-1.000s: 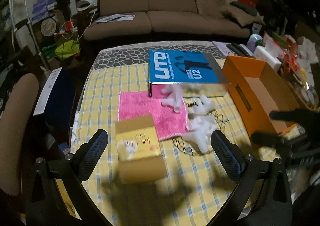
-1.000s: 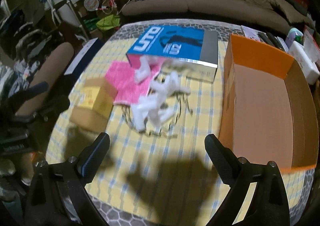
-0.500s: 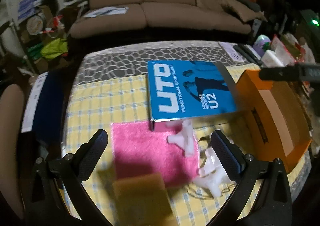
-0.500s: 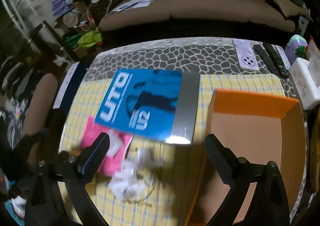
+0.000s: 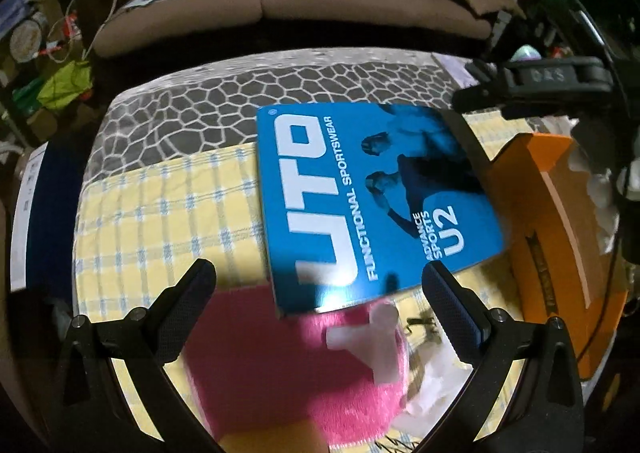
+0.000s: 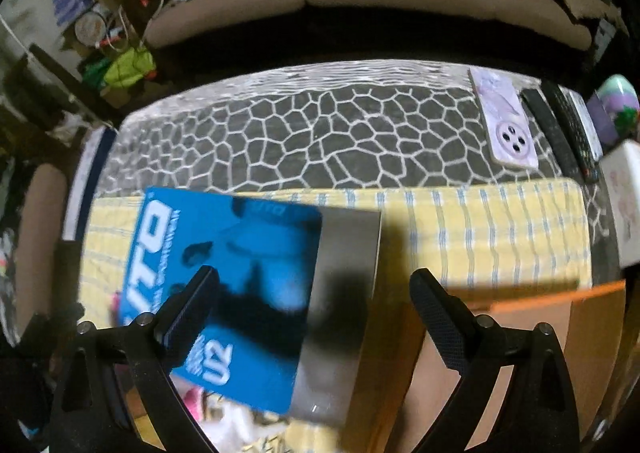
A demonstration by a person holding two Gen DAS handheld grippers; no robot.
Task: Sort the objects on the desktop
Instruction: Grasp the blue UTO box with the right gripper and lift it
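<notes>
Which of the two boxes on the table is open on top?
The orange box at the right of the table: its top is open, showing a brown cardboard interior. The blue UTO box beside it lies flat and closed.

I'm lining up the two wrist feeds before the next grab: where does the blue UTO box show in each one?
Left wrist: blue UTO box fills the centre, above the pink cloth, left of the orange box.
Right wrist: it sits lower left, partly behind the gripper's left finger.
Shared landmark: the yellow checked cloth under it.
</notes>
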